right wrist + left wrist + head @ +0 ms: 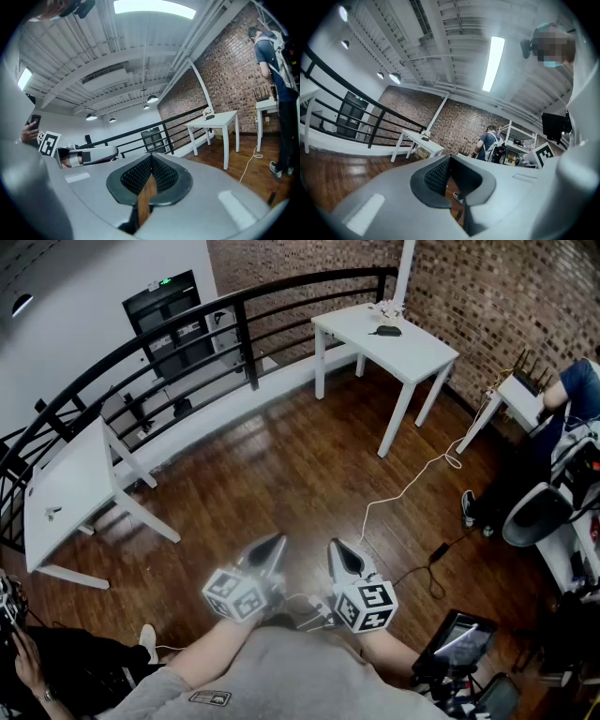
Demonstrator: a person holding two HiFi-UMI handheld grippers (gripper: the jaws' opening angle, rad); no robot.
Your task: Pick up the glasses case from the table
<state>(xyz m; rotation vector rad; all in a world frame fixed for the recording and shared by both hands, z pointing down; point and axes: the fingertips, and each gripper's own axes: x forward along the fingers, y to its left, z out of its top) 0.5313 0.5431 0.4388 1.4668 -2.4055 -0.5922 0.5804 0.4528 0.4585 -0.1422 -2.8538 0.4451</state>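
The glasses case (pixel 387 331) is a small dark oval lying on a white table (pixel 412 357) far across the wooden floor, next to a small pale object. In the right gripper view the case (pixel 209 116) shows as a dark speck on that table (pixel 220 118). The left gripper view shows the table (pixel 426 144) small and distant. My left gripper (pixel 269 554) and right gripper (pixel 342 556) are held side by side close to my body, far from the case. Both are shut with nothing between the pads, as seen at the left gripper (pixel 449 158) and the right gripper (pixel 151 157).
A second white table (pixel 66 488) stands at the left by the black railing (pixel 234 320). A white cable (pixel 403 488) runs across the floor. A seated person (pixel 572 395), chairs and desks fill the right side. A screen (pixel 459 638) sits near my right.
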